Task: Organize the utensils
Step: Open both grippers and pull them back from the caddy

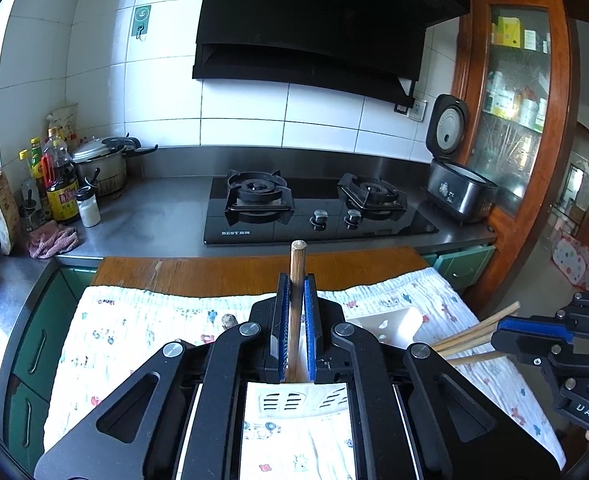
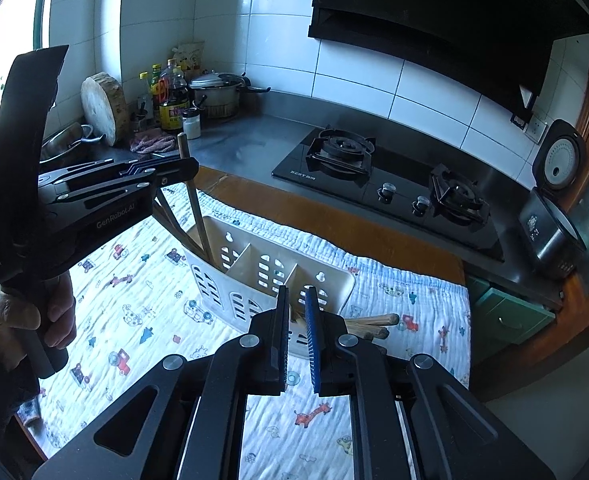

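Left wrist view: the left gripper (image 1: 294,304) has its jaws clamped on one upright chopstick (image 1: 297,276). At 3 o'clock, more chopsticks (image 1: 478,332) meet the right gripper (image 1: 534,330).

Right wrist view: the right gripper's jaws are nearly shut on chopsticks (image 2: 370,322) over the white caddy (image 2: 270,268) on the clothed tabletop (image 2: 142,280). Light, stiff, smooth sticks; best gripped mid-shaft.

Blk grippers (image 2: 296,336), blue pads (image 1: 310,332)
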Demonstrator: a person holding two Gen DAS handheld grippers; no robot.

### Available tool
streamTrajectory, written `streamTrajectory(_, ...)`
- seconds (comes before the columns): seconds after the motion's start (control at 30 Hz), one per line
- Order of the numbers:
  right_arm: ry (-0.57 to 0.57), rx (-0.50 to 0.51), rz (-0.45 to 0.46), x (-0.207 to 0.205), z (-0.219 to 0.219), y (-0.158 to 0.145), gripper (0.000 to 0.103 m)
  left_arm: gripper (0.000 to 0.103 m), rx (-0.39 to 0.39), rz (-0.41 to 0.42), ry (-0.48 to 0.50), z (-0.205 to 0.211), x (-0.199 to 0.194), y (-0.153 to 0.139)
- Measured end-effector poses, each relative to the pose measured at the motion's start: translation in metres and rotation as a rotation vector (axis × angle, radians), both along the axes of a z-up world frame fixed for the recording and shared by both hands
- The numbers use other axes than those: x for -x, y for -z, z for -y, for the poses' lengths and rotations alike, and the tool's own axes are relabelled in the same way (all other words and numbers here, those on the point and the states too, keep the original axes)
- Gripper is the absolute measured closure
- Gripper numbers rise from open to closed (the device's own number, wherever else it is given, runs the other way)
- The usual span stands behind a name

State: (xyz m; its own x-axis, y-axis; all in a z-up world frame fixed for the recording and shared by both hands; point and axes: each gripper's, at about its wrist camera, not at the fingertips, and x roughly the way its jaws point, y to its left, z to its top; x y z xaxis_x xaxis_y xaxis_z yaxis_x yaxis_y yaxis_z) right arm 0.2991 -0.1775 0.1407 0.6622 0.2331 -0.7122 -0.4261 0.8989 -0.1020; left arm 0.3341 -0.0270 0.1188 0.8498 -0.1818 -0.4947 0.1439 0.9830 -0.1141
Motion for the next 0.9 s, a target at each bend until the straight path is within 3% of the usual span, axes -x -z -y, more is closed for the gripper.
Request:
streamTrajectory(0.07, -0.003, -0.002, 0.007, 0.001, -0.001, -0.001, 0.092, 0.096, 0.004, 0.006, 0.002, 0.000, 0.002, -0.002)
streamTrajectory(0.13, 0.000, -0.005, 0.016, 0.003, 0.000, -0.003, 0.078, 0.096, 0.001, 0.011, 0.003, -0.001, 0.004, -0.004)
streamTrajectory(0.2, 0.005, -0.009, 0.027, 0.004, 0.001, -0.005, 0.074, 0.093, 0.003, 0.017, 0.014, 0.000, 0.007, -0.006)
streamTrajectory(0.33, 0.014, -0.028, 0.047, 0.007, 0.005, -0.010, 0.067, 0.078, -0.006, 0.037, 0.012, 0.002, 0.015, -0.011)
streamTrajectory(0.47, 0.026, -0.033, 0.070, 0.014, 0.010, -0.016, 0.056, 0.070, -0.002, 0.052, 0.009, 0.001, 0.027, -0.018)
streamTrajectory(0.57, 0.036, -0.044, 0.090, 0.021, 0.014, -0.021, 0.048, 0.057, -0.002, 0.064, 0.006, -0.001, 0.038, -0.023)
streamTrajectory(0.9, 0.068, -0.083, 0.158, 0.064, 0.026, -0.026, 0.021, 0.034, -0.002, 0.089, 0.006, -0.009, 0.093, -0.029)
